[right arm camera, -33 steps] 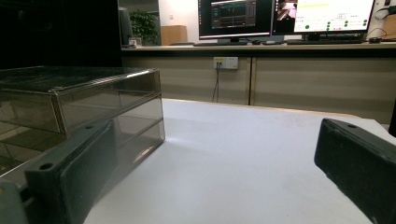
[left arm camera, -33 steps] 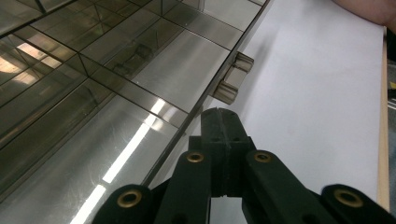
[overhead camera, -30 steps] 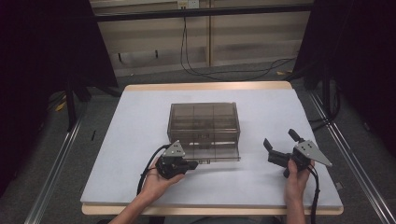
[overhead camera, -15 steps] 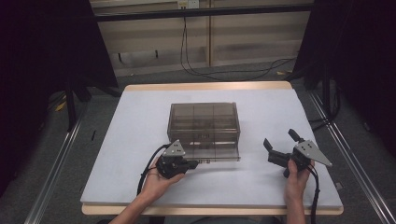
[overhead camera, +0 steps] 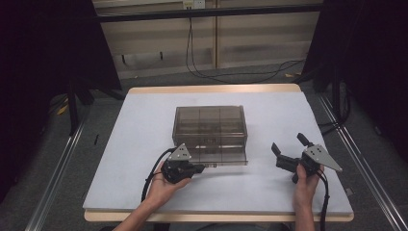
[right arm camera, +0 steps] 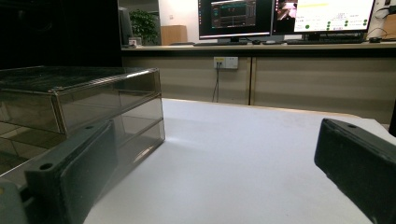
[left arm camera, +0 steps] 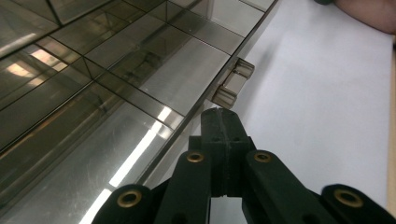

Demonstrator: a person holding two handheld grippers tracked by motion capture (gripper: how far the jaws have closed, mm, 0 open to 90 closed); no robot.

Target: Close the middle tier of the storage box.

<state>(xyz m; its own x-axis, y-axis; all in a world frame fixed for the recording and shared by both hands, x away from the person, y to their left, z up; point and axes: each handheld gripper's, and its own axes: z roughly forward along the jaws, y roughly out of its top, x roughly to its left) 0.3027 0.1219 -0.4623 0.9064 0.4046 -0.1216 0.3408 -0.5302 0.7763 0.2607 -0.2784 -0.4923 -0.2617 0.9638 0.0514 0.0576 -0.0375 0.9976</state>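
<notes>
A smoky clear drawer cabinet (overhead camera: 210, 126) stands mid-table, its bottom drawer (overhead camera: 222, 158) pulled out toward me. My left gripper (overhead camera: 202, 168) lies at the drawer's front left, jaws pressed together with nothing seen between them. In the left gripper view the gripper (left arm camera: 221, 116) has its tip just short of the drawer's small clear handle tab (left arm camera: 233, 82). My right gripper (overhead camera: 287, 144) rests on the table to the right of the cabinet, open and empty. In the right gripper view the gripper (right arm camera: 215, 179) has its jaws spread wide, with the cabinet (right arm camera: 79, 100) at the left.
The white table top (overhead camera: 144, 125) has bare room left and right of the cabinet. A wooden edge (overhead camera: 211, 89) runs along the far side. Monitors (right arm camera: 285, 16) on a desk stand beyond the table. Cables (overhead camera: 231, 74) lie on the floor behind.
</notes>
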